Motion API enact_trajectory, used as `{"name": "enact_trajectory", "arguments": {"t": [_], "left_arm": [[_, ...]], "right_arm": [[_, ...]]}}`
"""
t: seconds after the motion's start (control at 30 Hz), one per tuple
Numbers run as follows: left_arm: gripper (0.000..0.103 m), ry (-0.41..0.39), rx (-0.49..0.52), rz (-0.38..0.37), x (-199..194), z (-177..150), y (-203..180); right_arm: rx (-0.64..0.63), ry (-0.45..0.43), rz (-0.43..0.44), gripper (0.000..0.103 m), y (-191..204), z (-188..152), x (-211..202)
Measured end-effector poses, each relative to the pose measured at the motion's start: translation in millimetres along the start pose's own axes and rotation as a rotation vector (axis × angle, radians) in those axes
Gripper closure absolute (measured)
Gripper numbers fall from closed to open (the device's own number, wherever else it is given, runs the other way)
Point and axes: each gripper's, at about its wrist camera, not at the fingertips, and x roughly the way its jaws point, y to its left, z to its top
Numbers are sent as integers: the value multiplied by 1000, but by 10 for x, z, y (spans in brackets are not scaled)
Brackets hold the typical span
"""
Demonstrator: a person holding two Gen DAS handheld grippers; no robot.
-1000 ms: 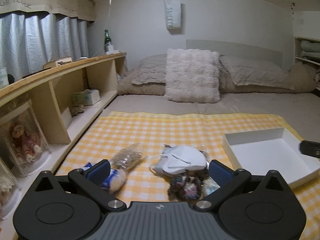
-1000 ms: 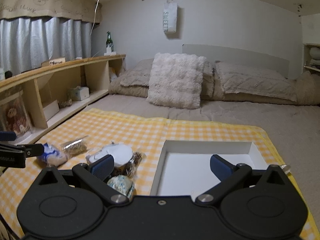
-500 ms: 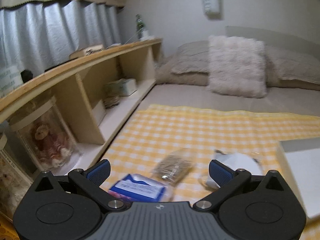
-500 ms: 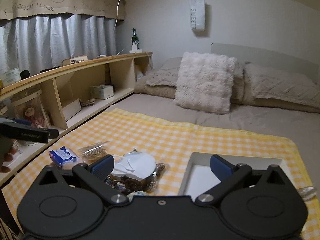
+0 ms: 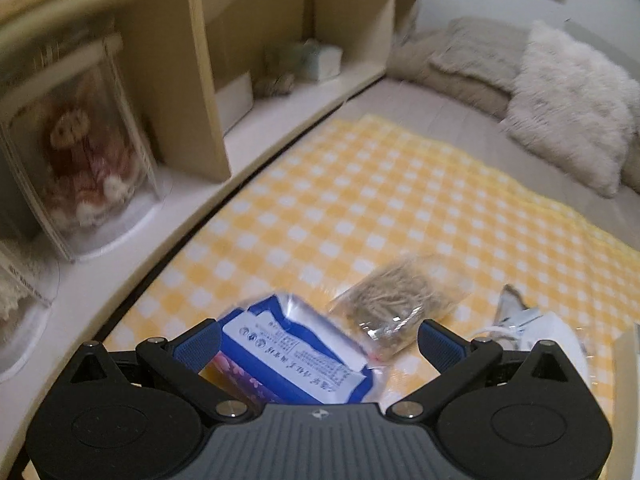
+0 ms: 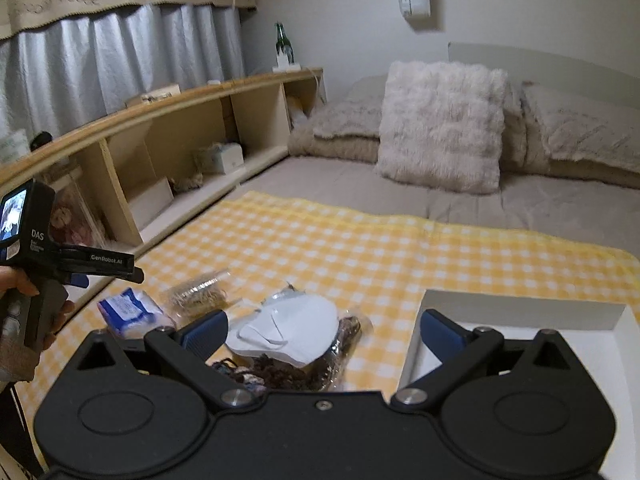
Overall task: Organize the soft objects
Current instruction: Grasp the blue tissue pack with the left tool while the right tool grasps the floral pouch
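A blue tissue pack point(image 5: 292, 354) lies on the yellow checked cloth point(image 5: 380, 208), between the open fingers of my left gripper point(image 5: 318, 340). A clear bag of tan strands point(image 5: 394, 300) lies just right of it, and a white face mask point(image 5: 548, 332) further right. In the right wrist view my right gripper point(image 6: 324, 330) is open above the white mask point(image 6: 296, 332) and a dark bagged item point(image 6: 280, 374). The tissue pack point(image 6: 128, 314), the tan bag point(image 6: 200, 292) and my left gripper point(image 6: 108, 270) show at the left. A white box point(image 6: 520, 312) sits at the right.
A wooden shelf unit point(image 5: 208, 92) runs along the left edge with a boxed doll point(image 5: 84, 160) and tissue box point(image 5: 320, 60). A fluffy pillow point(image 6: 440, 124) and grey pillows point(image 6: 580, 132) lie at the bed's head. A green bottle point(image 6: 282, 46) stands on the shelf top.
My left gripper has swung left and down, so the tissue pack now lies between its fingers. My right gripper has shifted left over the mask pile.
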Motion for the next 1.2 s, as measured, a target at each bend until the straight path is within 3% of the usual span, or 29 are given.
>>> {"name": "enact_trajectory", "arguments": {"t": [0.17, 0.37, 0.5, 0.83, 0.9, 1.07, 1.1, 1.2], "left_arm": [[0, 72, -10, 60, 289, -30, -39], [0, 188, -17, 109, 603, -86, -51], [0, 202, 79, 184, 699, -161, -18], [0, 249, 104, 60, 699, -324, 429], [4, 259, 91, 36, 693, -342, 512], [33, 260, 54, -16, 623, -374, 665], [34, 260, 42, -36, 609, -374, 691], [44, 257, 33, -72, 577, -365, 721]], "right_arm": [[-20, 67, -12, 0, -18, -28, 270], [28, 171, 35, 0, 1, -87, 516], [20, 220, 55, 0, 48, -130, 633], [9, 415, 117, 1, 164, -286, 971], [-2, 475, 109, 9, 209, -345, 1054], [-85, 564, 65, 25, 301, -485, 1219], [-99, 571, 55, 28, 320, -501, 1255], [-109, 590, 49, 29, 359, -538, 1334]]}}
